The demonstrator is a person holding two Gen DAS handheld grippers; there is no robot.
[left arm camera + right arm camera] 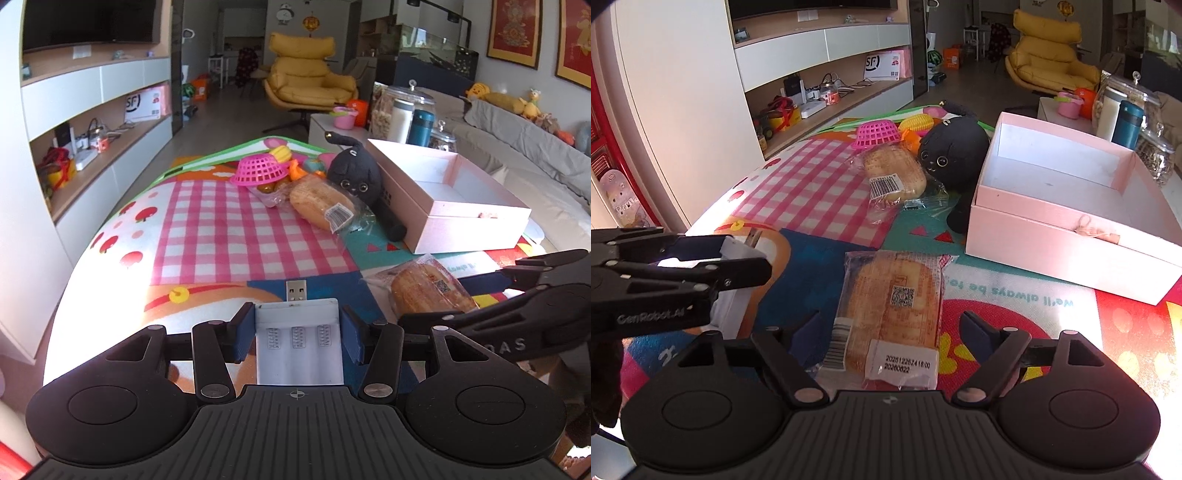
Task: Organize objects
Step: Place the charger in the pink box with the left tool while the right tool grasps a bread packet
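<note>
My left gripper (297, 328) was clamped on a white battery case (298, 343): both blue pads pressed its side walls, its three spring slots faced up, and its USB plug (296, 290) pointed forward over the play mat (207, 229). In the right wrist view the same gripper (738, 258) appeared at the left edge, with the case (738, 251) between its fingers.

My right gripper (890, 332) stood apart, one finger on each side of the near wrapped bread (890, 314). Neither pad pressed the wrapper; a gap showed on both sides. The bread lay flat on the mat (1015, 306), label end toward the camera, QR code facing up. In the left wrist view this bread (428, 291) lay just beside the right gripper's fingers (436, 316).

A second wrapped bread (894, 173) lay farther back on the checked area, touching the black plush cat (953, 151). The cat leaned against the left wall of the open pink box (1052, 243). The box interior visible in both views held no items. A pink toy basket (877, 134) sat inverted behind the far bread, with toy food (918, 122) beside it.
</note>
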